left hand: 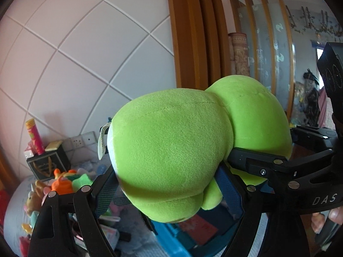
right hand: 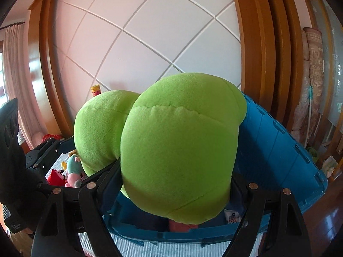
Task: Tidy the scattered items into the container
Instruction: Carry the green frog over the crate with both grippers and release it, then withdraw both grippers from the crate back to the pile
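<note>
1. A heap of small stuffed toys [left hand: 62, 184] lies low at the left on a pale quilted surface [left hand: 15, 209].
2. The left gripper [left hand: 169, 184] clamps one lobe of the green plush toy [left hand: 171, 150].
3. The right gripper [right hand: 175, 184] clamps the other lobe.
4. The plush hangs over the blue container [right hand: 278, 141], above its near rim.

Blue container [right hand: 278, 150] on striped mat [right hand: 133, 246].
</note>
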The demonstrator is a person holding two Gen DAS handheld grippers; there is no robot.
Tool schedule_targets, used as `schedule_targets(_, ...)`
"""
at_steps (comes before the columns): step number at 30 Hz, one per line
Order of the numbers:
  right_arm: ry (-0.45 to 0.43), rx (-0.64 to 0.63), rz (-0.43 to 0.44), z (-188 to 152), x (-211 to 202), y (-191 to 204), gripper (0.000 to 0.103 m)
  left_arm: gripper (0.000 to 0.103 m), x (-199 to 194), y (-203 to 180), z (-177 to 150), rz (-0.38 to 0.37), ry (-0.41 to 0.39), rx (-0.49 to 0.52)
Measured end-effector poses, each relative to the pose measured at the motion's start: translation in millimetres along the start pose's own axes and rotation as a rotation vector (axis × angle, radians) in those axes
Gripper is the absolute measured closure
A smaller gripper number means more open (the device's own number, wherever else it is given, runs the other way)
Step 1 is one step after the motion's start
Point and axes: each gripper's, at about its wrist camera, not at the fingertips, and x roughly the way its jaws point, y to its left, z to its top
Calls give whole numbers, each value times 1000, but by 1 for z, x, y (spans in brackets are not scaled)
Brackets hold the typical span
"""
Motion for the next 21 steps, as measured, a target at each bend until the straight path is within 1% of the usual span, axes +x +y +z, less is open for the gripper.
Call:
schedule_targets(3, 19, 23, 8, -5, 4, -26, 20, 17, 15, -22, 3, -2, 31, 7)
schedule_targets(6, 34, 39, 14, -7, 10, -45, 20, 17, 26, -34, 6, -7, 58, 11)
schedule_targets(7, 38, 46, 13, -7, 12, -51, 18, 16, 29, -36, 6, -11, 70, 5)
schedule_targets(8, 39, 56, 7, -8, 13, -56, 14, 11, 33, -37, 7, -18, 82, -5)
schedule_targets(9, 35, 70, 2, -8, 14, -62, 12, 8, 35, -36, 7, -23, 89, -17)
schedule_targets(10, 32, 87, 0, -8, 13, -67, 10, 8, 36, -38, 7, -24, 92, -19)
schedule_targets(11, 29, 101, -2, -8, 13, -72, 10, 7, 36, -41, 7, -16, 91, -10)
schedule_targets(12, 26, 109, -6, -8, 12, -76, 10, 4, 36, -43, 6, -2, 93, 1)
schedule_targets(15, 23, 115, -22, -6, 9, -80, 9, 3, 34, -46, 6, 18, 93, 15)
schedule_targets(17, 14, 113, -45, -3, 7, -81, 0, 3, 31, -46, 4, 20, 102, 10)
schedule_targets(21, 24, 105, -86, -1, 1, -77, 0, 3, 24, -48, 0, 37, 123, 11)
